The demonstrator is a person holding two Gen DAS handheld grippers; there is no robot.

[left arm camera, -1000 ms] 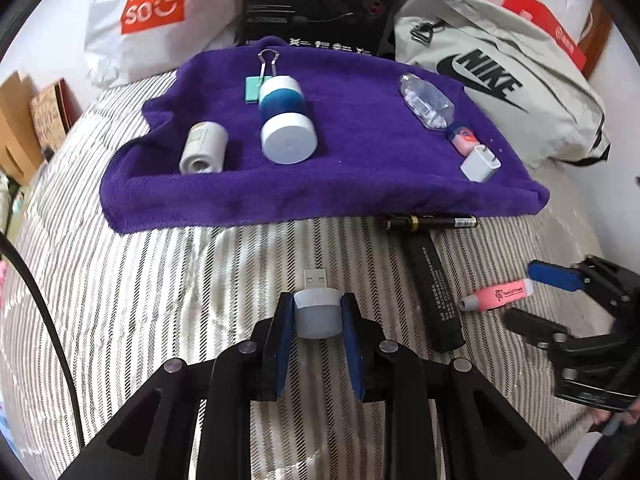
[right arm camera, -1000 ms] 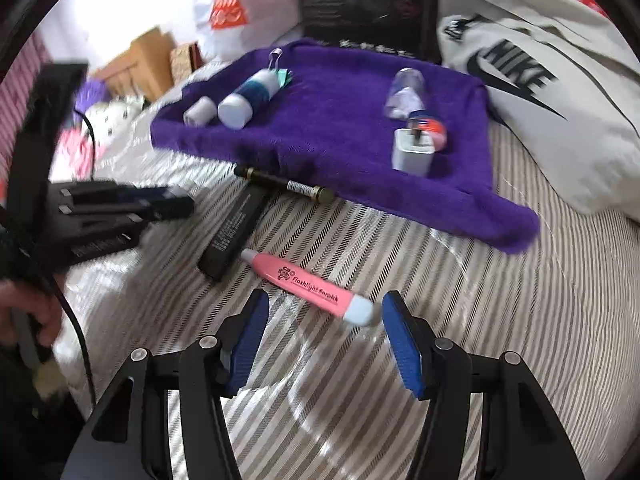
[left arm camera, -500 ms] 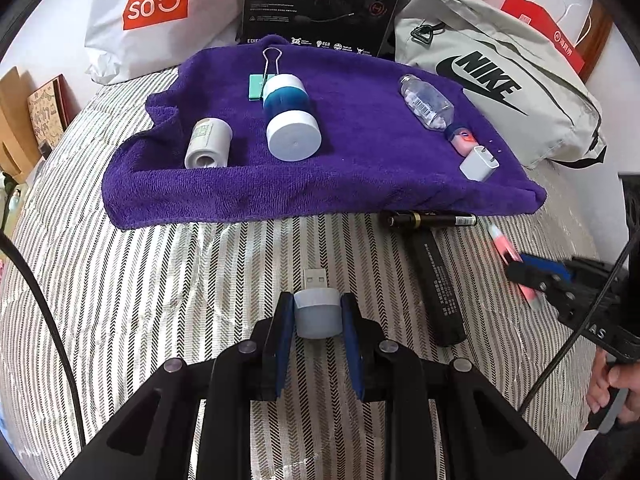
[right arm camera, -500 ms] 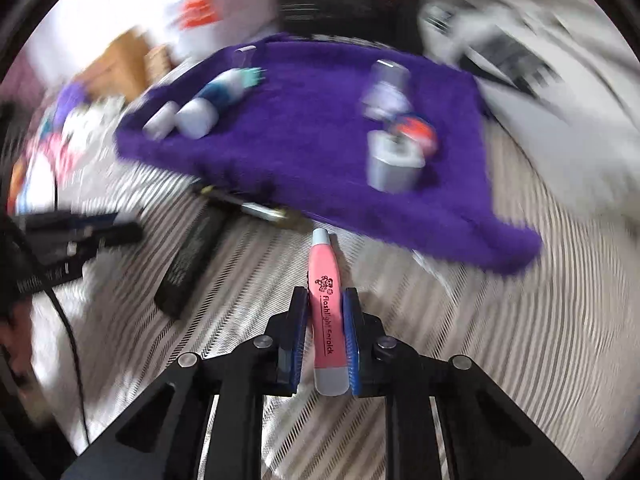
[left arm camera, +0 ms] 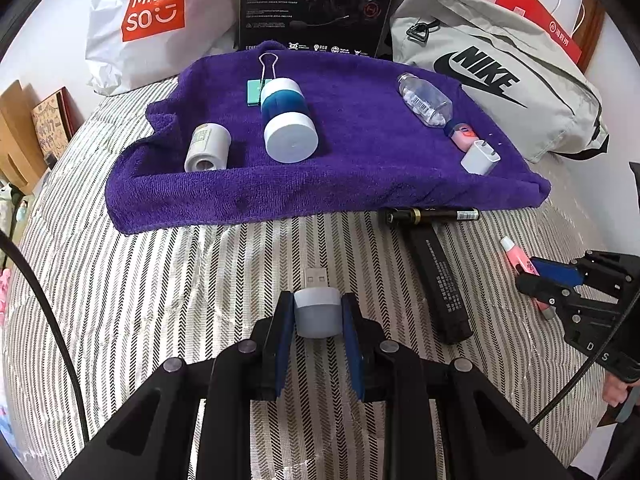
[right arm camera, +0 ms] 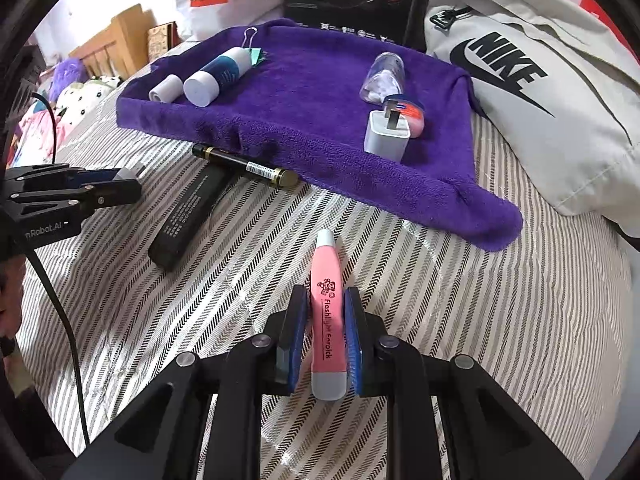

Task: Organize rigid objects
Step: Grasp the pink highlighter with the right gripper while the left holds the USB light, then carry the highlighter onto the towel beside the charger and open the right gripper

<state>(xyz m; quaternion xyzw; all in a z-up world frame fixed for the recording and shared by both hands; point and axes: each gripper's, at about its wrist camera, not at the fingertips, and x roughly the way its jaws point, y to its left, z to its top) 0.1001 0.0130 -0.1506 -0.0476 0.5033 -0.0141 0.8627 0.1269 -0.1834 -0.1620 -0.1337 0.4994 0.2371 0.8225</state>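
Note:
My left gripper (left arm camera: 318, 316) is shut on a small white USB light (left arm camera: 317, 312), plug pointing forward, above the striped bedspread. My right gripper (right arm camera: 327, 320) is shut on a pink flashlight earpick pen (right arm camera: 329, 304), held lengthwise, tip forward. A purple towel (left arm camera: 360, 168) lies ahead with a white roll (left arm camera: 207, 148), a blue and white bottle (left arm camera: 289, 120), a binder clip (left arm camera: 262, 80), a clear bottle (left arm camera: 426, 100), a pink balm (left arm camera: 462, 134) and a white charger (left arm camera: 480, 157). A black pen (left arm camera: 434, 214) and a black bar (left arm camera: 442, 284) lie on the bedspread in front of the towel.
Behind the towel stand a Miniso bag (left arm camera: 156, 12), a black box (left arm camera: 316, 0) and a grey Nike bag (left arm camera: 500, 80). The right gripper shows at the right edge of the left wrist view (left arm camera: 560, 280). A black cable (left arm camera: 40, 300) hangs at left.
My right gripper closed on the pink pen, which lay crosswise between open fingers, and lifted it lengthwise. My left gripper kept the USB light and moved little.

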